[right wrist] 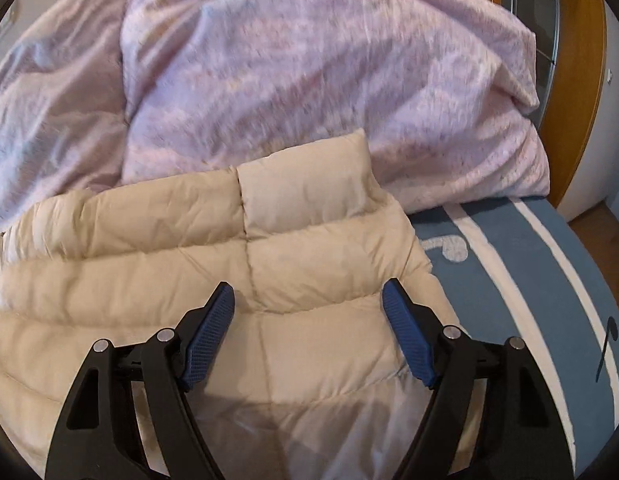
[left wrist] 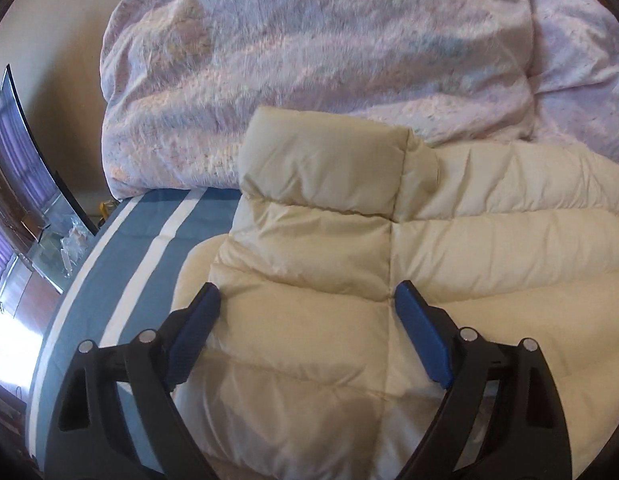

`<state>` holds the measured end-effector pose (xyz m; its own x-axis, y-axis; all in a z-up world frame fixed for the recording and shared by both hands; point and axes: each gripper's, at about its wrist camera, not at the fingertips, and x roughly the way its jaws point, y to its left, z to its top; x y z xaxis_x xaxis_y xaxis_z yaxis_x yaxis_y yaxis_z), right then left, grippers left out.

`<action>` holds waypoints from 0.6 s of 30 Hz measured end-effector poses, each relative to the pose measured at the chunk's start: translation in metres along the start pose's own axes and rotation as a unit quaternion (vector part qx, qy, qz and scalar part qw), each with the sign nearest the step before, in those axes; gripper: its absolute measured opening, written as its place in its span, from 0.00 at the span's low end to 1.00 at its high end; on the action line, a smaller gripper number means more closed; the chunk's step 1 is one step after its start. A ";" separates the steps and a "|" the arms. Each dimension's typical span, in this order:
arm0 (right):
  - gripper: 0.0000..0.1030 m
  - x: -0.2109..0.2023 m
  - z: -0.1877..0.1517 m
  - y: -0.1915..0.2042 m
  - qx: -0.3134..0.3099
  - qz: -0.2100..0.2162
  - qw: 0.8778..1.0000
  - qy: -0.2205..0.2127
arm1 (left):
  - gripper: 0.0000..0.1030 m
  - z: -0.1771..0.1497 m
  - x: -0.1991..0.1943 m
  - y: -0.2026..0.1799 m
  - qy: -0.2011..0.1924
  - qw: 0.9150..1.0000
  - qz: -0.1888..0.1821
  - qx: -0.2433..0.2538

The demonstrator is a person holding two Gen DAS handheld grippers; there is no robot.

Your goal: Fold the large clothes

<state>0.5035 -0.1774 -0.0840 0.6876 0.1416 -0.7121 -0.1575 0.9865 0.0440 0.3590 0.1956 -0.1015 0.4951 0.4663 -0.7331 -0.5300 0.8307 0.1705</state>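
A cream quilted puffer jacket (left wrist: pixel 349 248) lies folded on a blue bed sheet with white stripes (left wrist: pixel 121 248). A folded sleeve section rests on its far left part. My left gripper (left wrist: pixel 307 296) is open and empty, hovering just above the jacket's left part, blue pads (left wrist: pixel 193 336) spread wide. In the right wrist view the same jacket (right wrist: pixel 213 248) fills the lower left, its right edge on the sheet (right wrist: pixel 509 280). My right gripper (right wrist: pixel 307 294) is open and empty above the jacket's right part.
A bulky pink-lilac duvet (left wrist: pixel 309 60) is heaped right behind the jacket; it also shows in the right wrist view (right wrist: pixel 309 72). The bed's left edge drops to a floor with a dark cabinet (left wrist: pixel 25 152). A wooden door frame (right wrist: pixel 577 80) stands at far right.
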 end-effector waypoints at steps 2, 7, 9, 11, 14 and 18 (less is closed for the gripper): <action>0.76 0.007 -0.005 0.002 -0.010 -0.006 1.000 0.002 | 0.92 -0.001 0.007 0.002 -0.002 1.000 -0.002 -0.006; 0.77 0.018 -0.008 0.008 -0.026 -0.018 0.999 0.010 | 0.95 -0.003 0.020 0.006 -0.001 1.000 -0.012 -0.015; 0.78 0.024 -0.009 0.011 -0.033 -0.023 0.999 0.018 | 0.96 -0.004 0.026 0.009 0.002 1.000 -0.021 -0.024; 0.79 0.028 -0.009 0.012 -0.037 -0.026 0.999 0.028 | 0.98 -0.003 0.034 0.011 0.013 0.999 -0.029 -0.033; 0.80 0.033 -0.009 0.013 -0.039 -0.028 0.998 0.037 | 0.98 -0.003 0.041 0.013 0.023 0.998 -0.039 -0.042; 0.82 0.039 -0.010 0.016 -0.047 -0.034 0.997 0.048 | 0.98 -0.004 0.046 0.018 0.032 0.997 -0.047 -0.049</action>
<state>0.5208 -0.1568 -0.1185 0.6294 0.0608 -0.7747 -0.1816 0.9808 -0.0706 0.3700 0.2309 -0.1348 0.5015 0.3654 -0.7842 -0.5501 0.8343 0.0369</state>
